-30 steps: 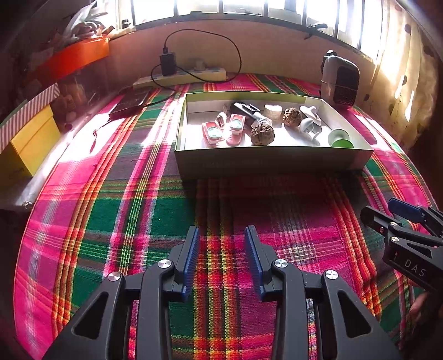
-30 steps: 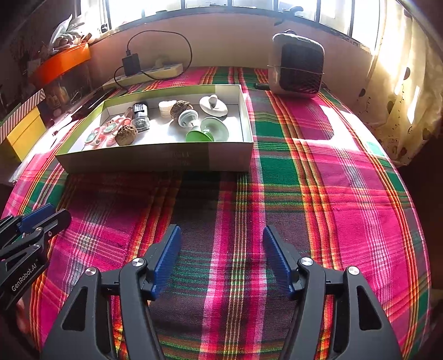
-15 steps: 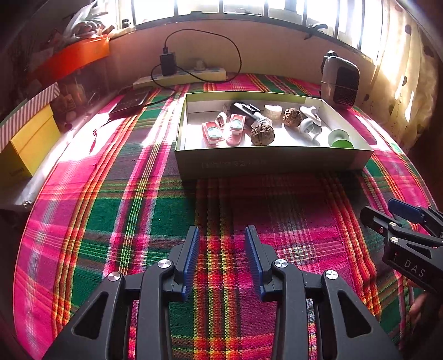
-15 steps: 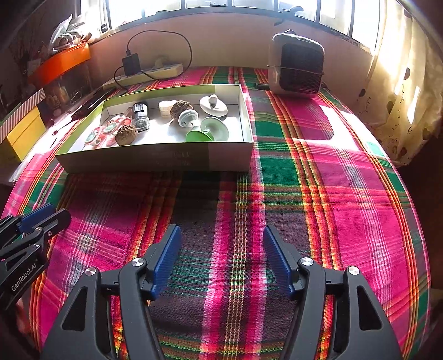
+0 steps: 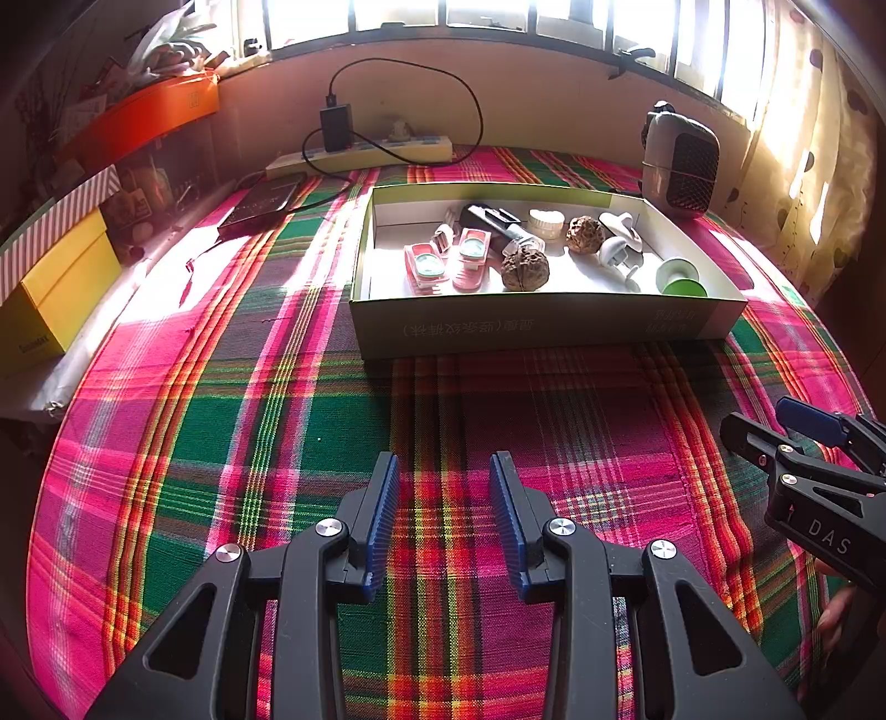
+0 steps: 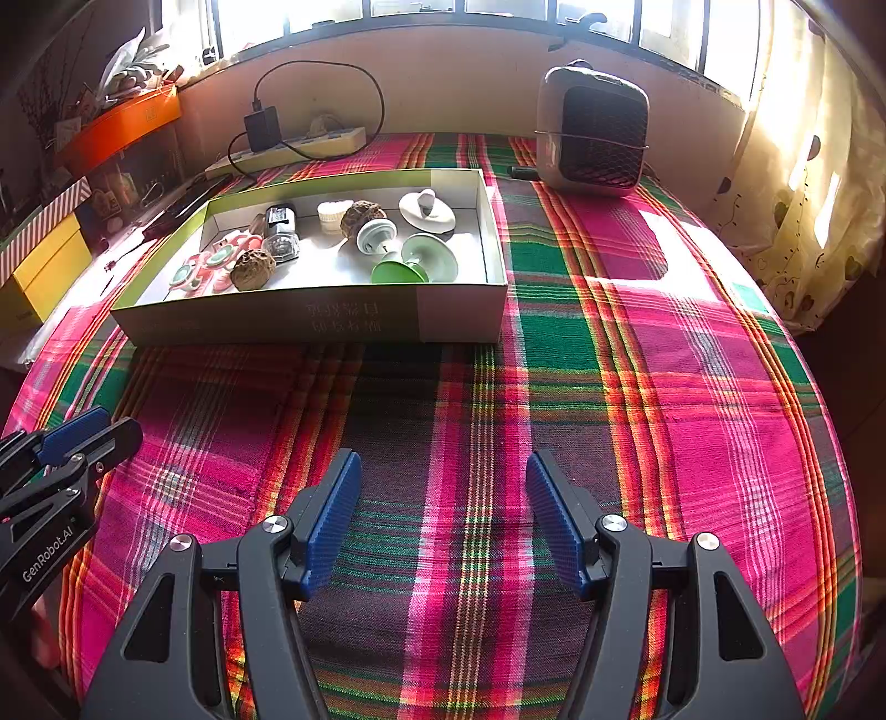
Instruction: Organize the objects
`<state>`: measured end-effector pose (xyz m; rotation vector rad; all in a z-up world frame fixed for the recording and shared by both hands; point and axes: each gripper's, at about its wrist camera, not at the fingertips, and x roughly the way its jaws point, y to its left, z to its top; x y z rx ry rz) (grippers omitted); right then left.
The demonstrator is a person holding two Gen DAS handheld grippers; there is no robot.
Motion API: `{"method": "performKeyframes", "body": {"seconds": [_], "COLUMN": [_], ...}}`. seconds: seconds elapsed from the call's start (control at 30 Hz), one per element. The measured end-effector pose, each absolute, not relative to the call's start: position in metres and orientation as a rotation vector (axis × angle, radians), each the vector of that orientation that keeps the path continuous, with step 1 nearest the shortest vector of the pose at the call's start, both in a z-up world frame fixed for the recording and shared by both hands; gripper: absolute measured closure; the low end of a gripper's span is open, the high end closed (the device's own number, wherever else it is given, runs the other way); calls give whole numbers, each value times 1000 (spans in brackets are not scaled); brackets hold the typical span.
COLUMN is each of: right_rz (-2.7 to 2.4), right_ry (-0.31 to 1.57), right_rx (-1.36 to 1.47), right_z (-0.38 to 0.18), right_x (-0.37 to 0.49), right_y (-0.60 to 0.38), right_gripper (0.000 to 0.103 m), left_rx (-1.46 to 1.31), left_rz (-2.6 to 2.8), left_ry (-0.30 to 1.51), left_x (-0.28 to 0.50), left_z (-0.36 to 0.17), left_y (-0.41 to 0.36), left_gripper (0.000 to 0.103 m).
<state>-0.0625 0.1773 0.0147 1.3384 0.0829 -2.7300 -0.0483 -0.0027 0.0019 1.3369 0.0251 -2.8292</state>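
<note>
A: What's the room like?
B: Windows [image 6: 498, 5] run above a cream wall [image 6: 459, 77], sun pouring in. A spotted curtain [image 6: 803, 183] hangs right.
A: And the bench?
B: Under a plaid cloth [image 6: 664, 387] with sunlit patches. A power strip [image 5: 360, 152] lies by the wall, a heater [image 6: 592, 130] nearby, and yellow [image 5: 61, 293] and orange [image 5: 138, 116] boxes left.

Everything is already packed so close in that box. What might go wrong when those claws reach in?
The walnuts are round and might roll from a loose pinch. The suction cups crowd together, so one finger might knock a neighbour. The box sits loose on the tablecloth and may slide if bumped.
</note>
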Motion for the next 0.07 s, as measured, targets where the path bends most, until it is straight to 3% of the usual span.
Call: {"method": "performKeyframes", "body": {"seconds": [0.07], "right_rz": [-2730], "right_ry": [83], "right_rx": [1338], "right_z": [15], "right_x": [-63], "right_y": [177], "right_gripper": [40], "left_rx": [1337], "left_rz": [-2829], "left_ry": [25], "left_x": [-48], "left_z": [2], "left_y": [-3], "left_gripper": [71]}}
